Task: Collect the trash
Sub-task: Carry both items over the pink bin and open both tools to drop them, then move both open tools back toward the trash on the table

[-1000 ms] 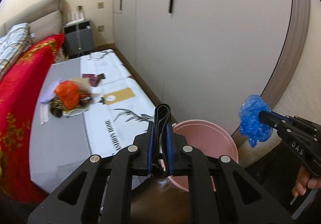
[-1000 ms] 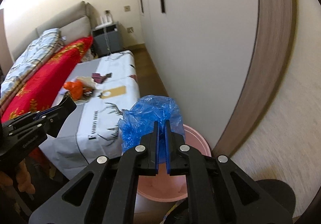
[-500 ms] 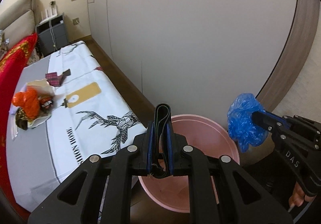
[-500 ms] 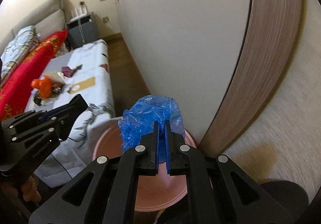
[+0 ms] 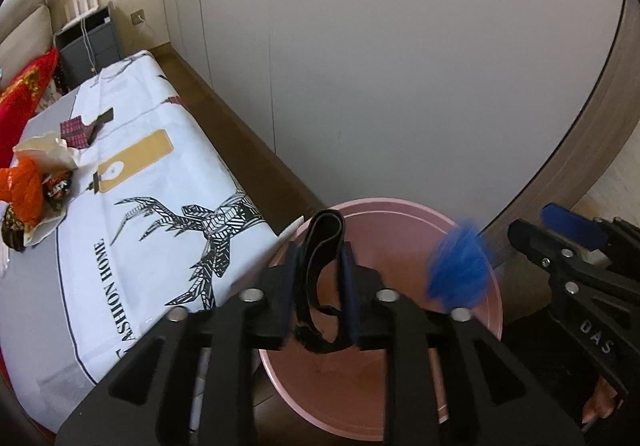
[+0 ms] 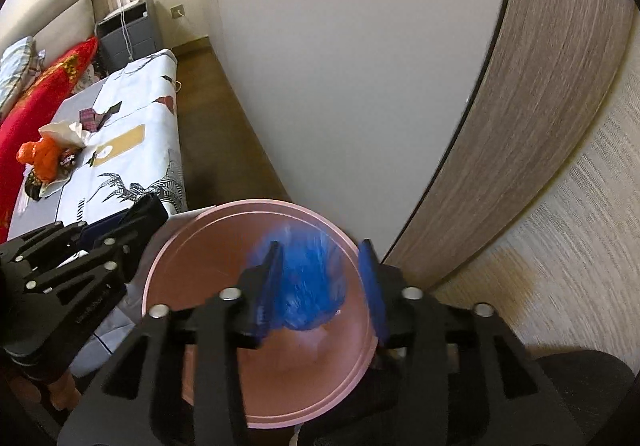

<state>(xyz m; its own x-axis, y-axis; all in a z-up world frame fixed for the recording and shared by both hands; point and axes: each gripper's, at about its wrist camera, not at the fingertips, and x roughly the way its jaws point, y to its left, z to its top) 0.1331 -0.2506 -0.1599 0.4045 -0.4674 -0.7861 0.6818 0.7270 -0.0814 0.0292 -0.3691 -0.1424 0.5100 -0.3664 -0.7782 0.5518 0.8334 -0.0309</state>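
Observation:
A pink bin (image 5: 404, 222) (image 6: 256, 212) stands on the floor by the bed corner. My left gripper (image 5: 320, 266) is over its rim with its jaws parted; a folded black strip (image 5: 322, 242) hangs loosely between them. My right gripper (image 6: 322, 278) is open above the bin. A crumpled blue plastic bag (image 6: 308, 286) (image 5: 458, 270) is blurred, dropping free between its fingers into the bin. More trash, an orange wrapper with paper (image 5: 28, 182) (image 6: 44, 158), lies on the bed.
The bed (image 5: 160, 214) with a white printed cover is to the left. White wardrobe doors (image 5: 400, 66) and a curved wooden panel (image 6: 540, 126) stand behind the bin. A grey nightstand (image 5: 88, 46) is at the far end. A dark stool (image 6: 580, 386) is at lower right.
Both grippers moved closer over the bin. The right gripper opened and let go of the blue bag, which is falling. The left jaws have parted around the black strip.

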